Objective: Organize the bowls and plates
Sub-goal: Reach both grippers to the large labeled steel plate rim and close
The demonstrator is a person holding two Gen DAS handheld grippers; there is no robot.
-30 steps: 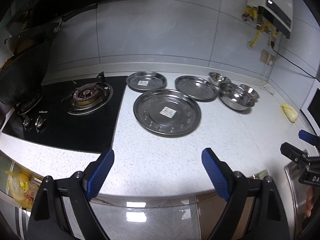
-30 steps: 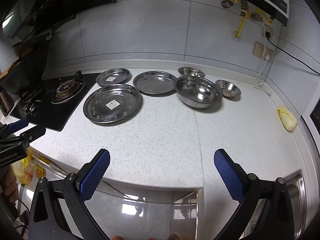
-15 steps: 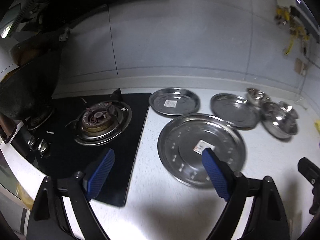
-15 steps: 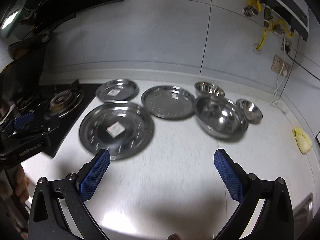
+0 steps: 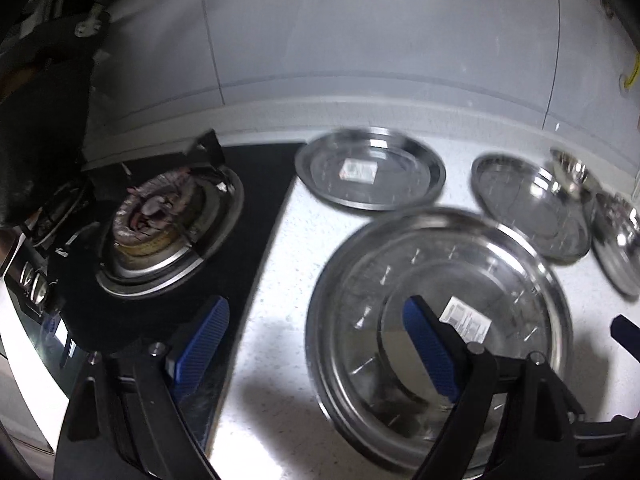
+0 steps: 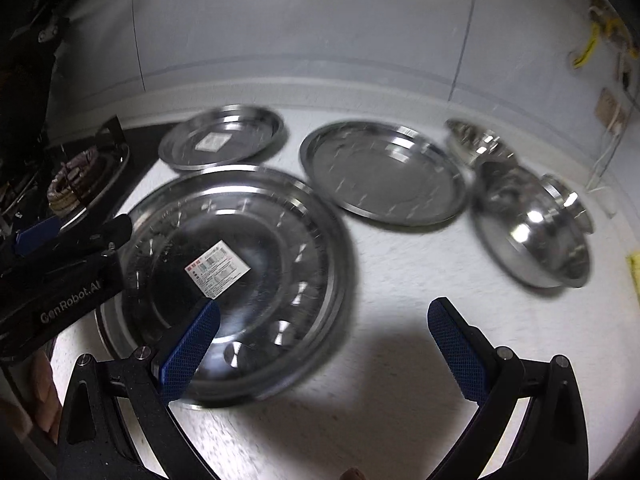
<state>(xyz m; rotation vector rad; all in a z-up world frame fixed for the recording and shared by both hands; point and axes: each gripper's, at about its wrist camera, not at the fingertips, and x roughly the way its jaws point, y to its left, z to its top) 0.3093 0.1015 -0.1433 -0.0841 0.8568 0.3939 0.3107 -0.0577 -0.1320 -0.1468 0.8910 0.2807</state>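
Observation:
A large steel plate (image 5: 436, 264) (image 6: 260, 216) with a label lies nearest on the white counter. A small plate (image 5: 370, 170) (image 6: 222, 136) and a medium plate (image 5: 532, 204) (image 6: 384, 172) lie behind it. A big bowl (image 6: 532, 228) (image 5: 616, 240) and two small bowls (image 6: 476, 140) (image 6: 568, 196) sit to the right. My left gripper (image 5: 316, 348) is open, straddling the large plate's left rim, above it. My right gripper (image 6: 320, 344) is open, over the large plate's right rim. The left gripper also shows in the right wrist view (image 6: 76, 236).
A black gas hob with a burner (image 5: 160, 216) (image 6: 76, 176) lies left of the plates. The tiled wall (image 5: 360, 32) stands behind. A yellow cloth (image 6: 634, 268) lies at the far right. A dark pot stands at the far left (image 5: 36, 120).
Both grippers have moved forward and down, close over the large plate. The plates and bowls have not moved. Both grippers stay open.

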